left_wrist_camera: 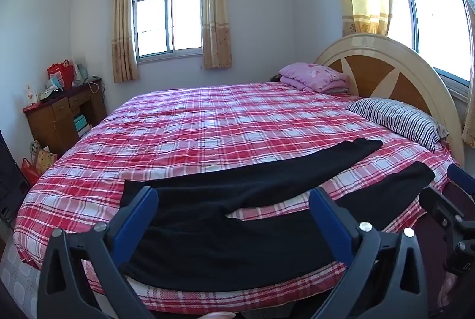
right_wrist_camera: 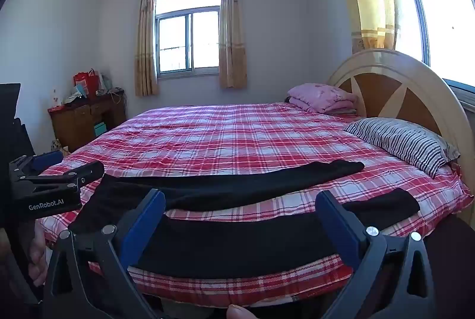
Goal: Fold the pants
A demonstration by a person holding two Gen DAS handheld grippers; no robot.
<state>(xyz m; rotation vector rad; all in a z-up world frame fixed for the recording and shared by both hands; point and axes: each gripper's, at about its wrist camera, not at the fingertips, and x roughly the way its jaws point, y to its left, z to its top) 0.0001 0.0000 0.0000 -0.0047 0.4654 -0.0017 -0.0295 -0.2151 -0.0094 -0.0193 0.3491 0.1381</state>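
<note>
Black pants (left_wrist_camera: 225, 235) flat on plaid bed (left_wrist_camera: 207, 123), near edge; left gripper (left_wrist_camera: 233, 206) and right gripper (right_wrist_camera: 240, 209) both spread wide, gripping nothing.

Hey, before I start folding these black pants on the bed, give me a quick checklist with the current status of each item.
1. Black pants lie flat on the red plaid bedspread: ok.
2. Two legs spread apart, plaid showing between them: ok.
3. Left gripper open, holding nothing: ok.
4. Right gripper open, holding nothing: ok.
5. Striped pillow lies apart from the leg ends: ok.
6. Waistband edge near the left gripper straight: cannot tell.
</note>
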